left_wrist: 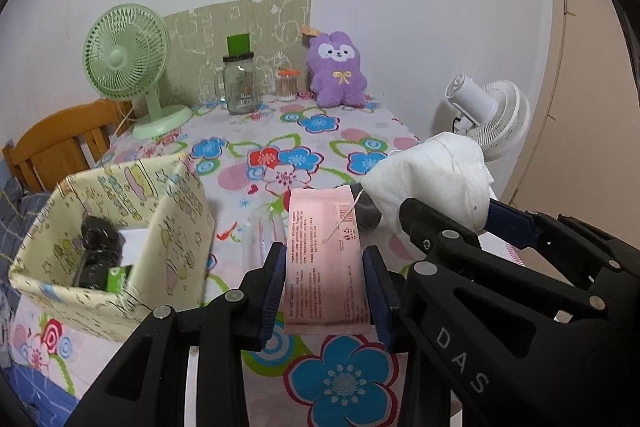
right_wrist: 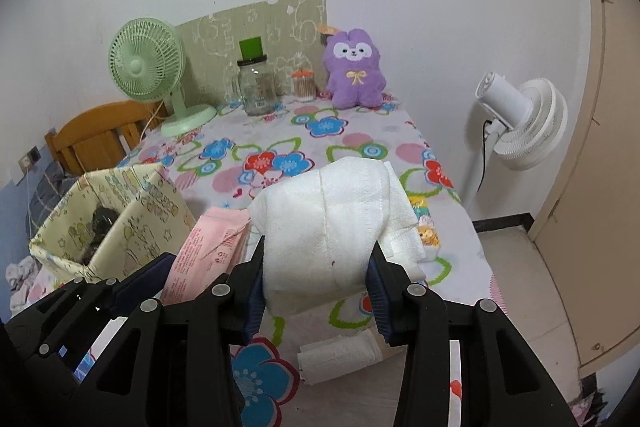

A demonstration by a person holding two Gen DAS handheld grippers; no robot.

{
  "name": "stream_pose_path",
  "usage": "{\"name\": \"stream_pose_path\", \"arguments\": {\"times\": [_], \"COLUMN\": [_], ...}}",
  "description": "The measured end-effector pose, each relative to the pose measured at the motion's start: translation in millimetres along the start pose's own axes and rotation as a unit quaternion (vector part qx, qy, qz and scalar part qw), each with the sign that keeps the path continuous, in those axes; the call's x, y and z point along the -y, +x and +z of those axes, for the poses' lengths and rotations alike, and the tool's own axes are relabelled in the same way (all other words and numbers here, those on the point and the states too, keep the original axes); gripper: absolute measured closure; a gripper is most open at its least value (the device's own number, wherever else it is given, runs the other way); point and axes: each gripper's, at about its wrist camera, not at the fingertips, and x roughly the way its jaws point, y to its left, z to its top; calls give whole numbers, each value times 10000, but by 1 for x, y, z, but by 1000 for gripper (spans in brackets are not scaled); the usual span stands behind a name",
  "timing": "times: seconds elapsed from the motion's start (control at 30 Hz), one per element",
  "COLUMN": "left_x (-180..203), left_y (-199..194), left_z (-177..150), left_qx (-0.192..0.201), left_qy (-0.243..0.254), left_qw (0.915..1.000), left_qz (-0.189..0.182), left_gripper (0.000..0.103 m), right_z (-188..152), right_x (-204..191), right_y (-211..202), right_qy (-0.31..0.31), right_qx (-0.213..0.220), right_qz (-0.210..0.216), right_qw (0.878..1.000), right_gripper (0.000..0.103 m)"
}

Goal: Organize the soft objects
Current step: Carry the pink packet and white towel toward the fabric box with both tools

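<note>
**Two grippers loaded, box waiting on the left**

Two soft loads aloft above the floral tablecloth (left_wrist: pixel 224 131): pink flat packet (left_wrist: pixel 326 263) clamped in the left gripper (left_wrist: pixel 326 291), white folded cloth (right_wrist: pixel 324 227) squeezed in the right gripper (right_wrist: pixel 316 291). Patterned storage box (left_wrist: pixel 108 227) just left, already holding something dark, possibly a black bundle. Risk ahead: grippers crowding, cloth sagging loose, packet's string snagging the box rim. Rolled tissue (right_wrist: pixel 340 357) lying near the table edge. Beyond: green desk fan (left_wrist: pixel 124 63), glass jar (left_wrist: pixel 240 83), purple plush bunny (left_wrist: pixel 338 69), white floor fan (right_wrist: pixel 520 123).
</note>
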Motion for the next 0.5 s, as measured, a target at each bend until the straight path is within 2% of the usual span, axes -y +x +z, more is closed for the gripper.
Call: {"name": "stream_pose_path", "arguments": {"times": [0.5], "left_x": [-19], "left_y": [-21], "left_z": [25], "left_qx": [282], "left_qy": [99], "left_qw": [9995], "left_qz": [88], "left_gripper": [63], "right_z": [28], "right_x": [-23], "right_y": [-22], "right_qy": [13], "right_qx": [226], "right_qz": [-129], "right_qw": [9997], "right_gripper": [56]}}
